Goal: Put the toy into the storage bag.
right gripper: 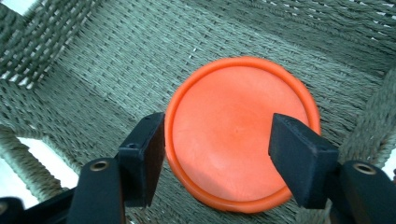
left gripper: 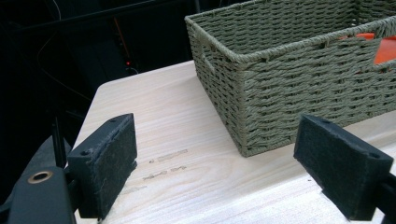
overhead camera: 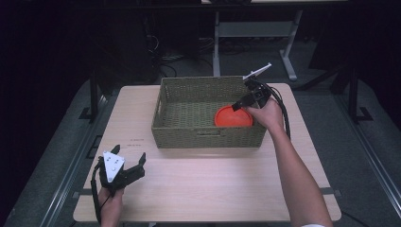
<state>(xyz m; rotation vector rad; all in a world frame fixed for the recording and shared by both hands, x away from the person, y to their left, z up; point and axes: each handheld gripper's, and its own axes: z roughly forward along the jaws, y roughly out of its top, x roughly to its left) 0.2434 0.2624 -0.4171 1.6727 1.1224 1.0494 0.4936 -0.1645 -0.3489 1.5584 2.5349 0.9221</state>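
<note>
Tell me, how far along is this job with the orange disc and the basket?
Nearly finished, it seems. Done: the orange disc already lies flat on the floor of the woven basket. In hand: the right hand-held gripper hangs just above it, jaws open and not pressing it. The left hand-held gripper rests open at the table's near corner. Left: probably just lifting the right one out.

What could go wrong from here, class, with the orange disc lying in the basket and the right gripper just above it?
1. The right gripper stands open low over the orange disc; pulling away carelessly, a jaw might catch its rim.
2. That hand sits near the woven basket wall, so it could snag or shift the basket.
</note>
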